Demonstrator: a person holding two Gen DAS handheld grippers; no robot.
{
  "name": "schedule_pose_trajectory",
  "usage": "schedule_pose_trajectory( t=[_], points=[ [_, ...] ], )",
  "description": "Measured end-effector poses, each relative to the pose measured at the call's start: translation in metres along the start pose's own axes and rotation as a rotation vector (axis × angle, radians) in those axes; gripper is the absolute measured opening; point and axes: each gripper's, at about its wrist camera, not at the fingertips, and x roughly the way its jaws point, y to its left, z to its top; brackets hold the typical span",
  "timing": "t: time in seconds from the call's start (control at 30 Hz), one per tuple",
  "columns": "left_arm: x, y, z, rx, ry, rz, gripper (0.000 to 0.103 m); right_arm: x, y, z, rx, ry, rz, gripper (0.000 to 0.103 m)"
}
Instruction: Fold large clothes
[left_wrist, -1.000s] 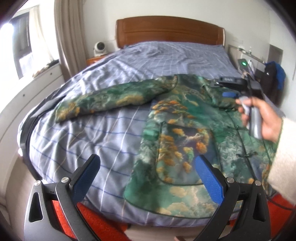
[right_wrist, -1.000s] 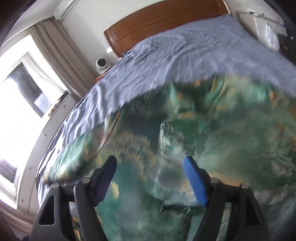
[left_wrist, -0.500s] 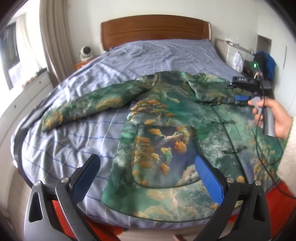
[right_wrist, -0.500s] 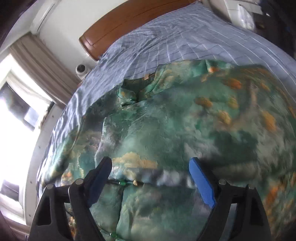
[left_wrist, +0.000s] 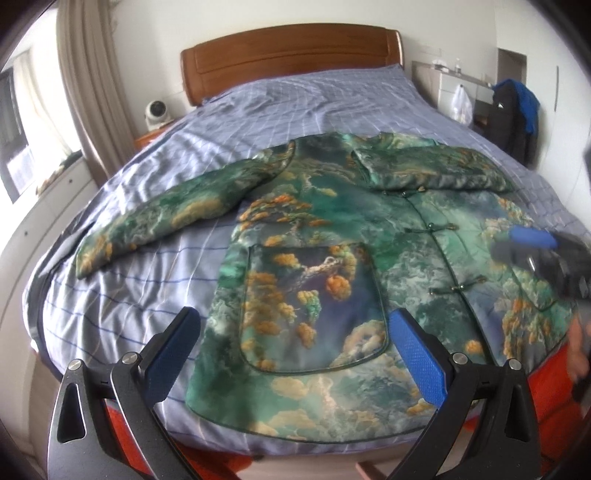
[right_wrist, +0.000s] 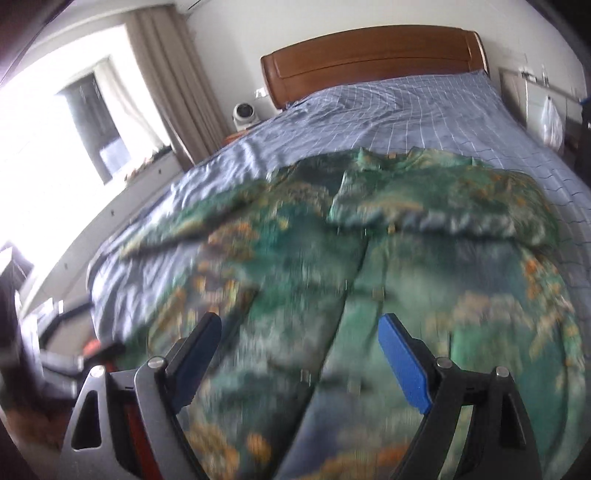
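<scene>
A green jacket with orange and cloud print (left_wrist: 332, 236) lies front up on the blue checked bed (left_wrist: 155, 295). Its left sleeve (left_wrist: 177, 221) stretches out flat to the left. Its right sleeve (left_wrist: 439, 170) is folded across the chest. My left gripper (left_wrist: 293, 354) is open and empty, above the hem near the foot of the bed. My right gripper (right_wrist: 301, 363) is open and empty over the jacket's lower front (right_wrist: 332, 280); it shows blurred at the right edge of the left wrist view (left_wrist: 535, 254).
A wooden headboard (left_wrist: 291, 62) stands at the far end. A white camera (left_wrist: 157, 110) sits on the nightstand at the left, by the curtain and window. A dark jacket on a chair (left_wrist: 513, 114) stands at the right. Red floor covering (left_wrist: 550, 384) shows below the bed's foot.
My right gripper has drawn back from the folded right sleeve toward the hem, staying open. My left gripper's view has shifted right, so the jacket sits more centred.
</scene>
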Motion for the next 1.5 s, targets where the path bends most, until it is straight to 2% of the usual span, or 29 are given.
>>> schedule_pose_trajectory(
  t=[0.17,0.43,0.83,1.07,1.5],
  points=[
    [0.001,-0.002,0.000,0.003,0.007,-0.006,0.102,-0.023,0.014,-0.032,-0.077,0.009,-0.067,0.086],
    [0.002,-0.003,-0.001,0.002,0.005,-0.006,0.102,-0.042,0.022,-0.062,-0.109,0.002,-0.157,0.091],
    [0.000,-0.002,-0.002,0.004,0.006,-0.004,0.102,-0.048,0.037,-0.070,-0.174,-0.030,-0.216,0.094],
    [0.003,-0.001,-0.001,0.004,0.011,-0.005,0.102,-0.050,0.035,-0.072,-0.163,-0.021,-0.246,0.094],
    [0.003,0.013,-0.002,-0.029,0.008,0.003,0.102,-0.059,0.045,-0.074,-0.198,-0.030,-0.267,0.094]
  ],
)
